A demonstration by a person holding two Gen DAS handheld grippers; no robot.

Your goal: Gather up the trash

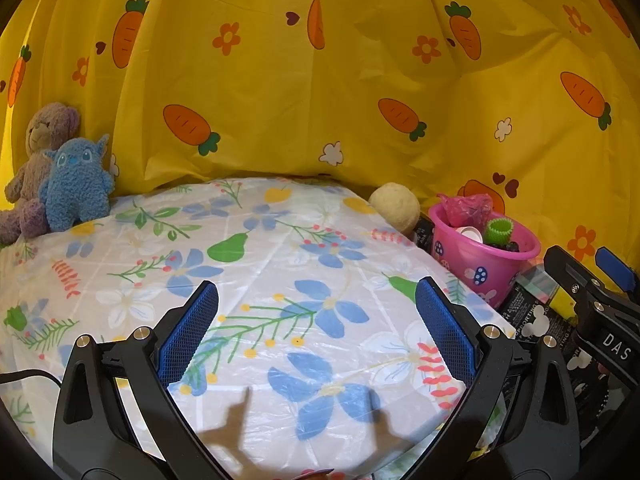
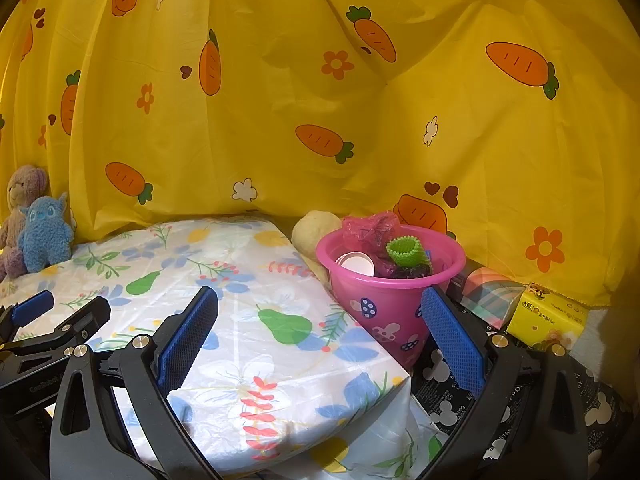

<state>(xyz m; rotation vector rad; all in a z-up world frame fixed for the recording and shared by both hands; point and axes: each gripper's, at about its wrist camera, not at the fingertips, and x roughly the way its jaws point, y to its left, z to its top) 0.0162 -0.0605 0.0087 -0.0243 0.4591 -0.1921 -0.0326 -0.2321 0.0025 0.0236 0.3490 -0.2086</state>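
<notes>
A pink bucket (image 2: 384, 300) stands beside the table's right edge and holds a crumpled pink plastic bag (image 2: 370, 230), a white cup (image 2: 356, 263), a green ribbed ring (image 2: 405, 251) and dark scraps. It also shows in the left wrist view (image 1: 480, 264). My left gripper (image 1: 318, 304) is open and empty above the flowered tablecloth (image 1: 260, 280). My right gripper (image 2: 320, 312) is open and empty, near the table's right edge, its right finger in front of the bucket.
A purple bear (image 1: 38, 160) and a blue plush (image 1: 78, 184) sit at the table's far left. A beige ball (image 2: 314, 230) lies behind the bucket. A tissue pack (image 2: 550, 318) and a plaid box (image 2: 492, 294) lie right of it. A yellow carrot curtain (image 2: 320, 100) hangs behind.
</notes>
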